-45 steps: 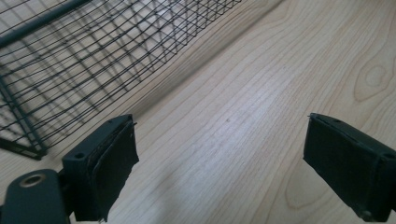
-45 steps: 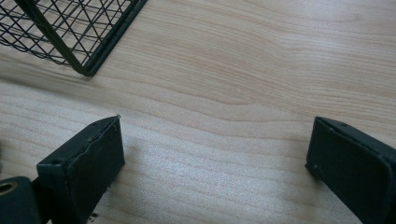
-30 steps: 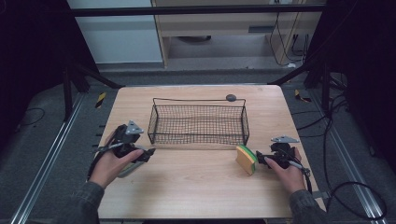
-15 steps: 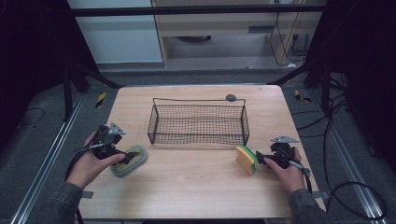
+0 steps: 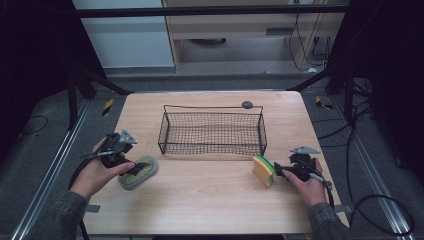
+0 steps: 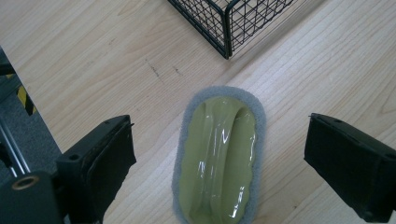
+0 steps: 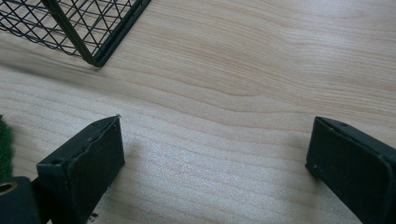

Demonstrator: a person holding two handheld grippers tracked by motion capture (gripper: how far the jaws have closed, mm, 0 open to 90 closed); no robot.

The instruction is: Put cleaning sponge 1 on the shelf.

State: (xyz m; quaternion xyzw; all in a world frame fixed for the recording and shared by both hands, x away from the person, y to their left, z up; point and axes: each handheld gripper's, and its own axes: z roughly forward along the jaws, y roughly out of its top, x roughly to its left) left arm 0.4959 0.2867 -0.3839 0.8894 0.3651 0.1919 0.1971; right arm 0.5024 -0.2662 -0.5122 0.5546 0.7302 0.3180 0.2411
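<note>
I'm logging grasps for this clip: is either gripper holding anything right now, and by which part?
Nothing is held. The left gripper has its jaws wide open on either side of the green scrubber, not touching it. The right gripper is open over bare table.

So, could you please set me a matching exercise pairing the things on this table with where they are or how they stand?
Things:
1. scrubber
2. sponge
3. basket
4. right gripper

Places or states:
A. mid-table, nothing inside
B. open over bare wood
C. lying flat between the left gripper's open fingers
D. standing on edge by the right hand

Pairs: 1-C, 2-D, 3-A, 4-B
</note>
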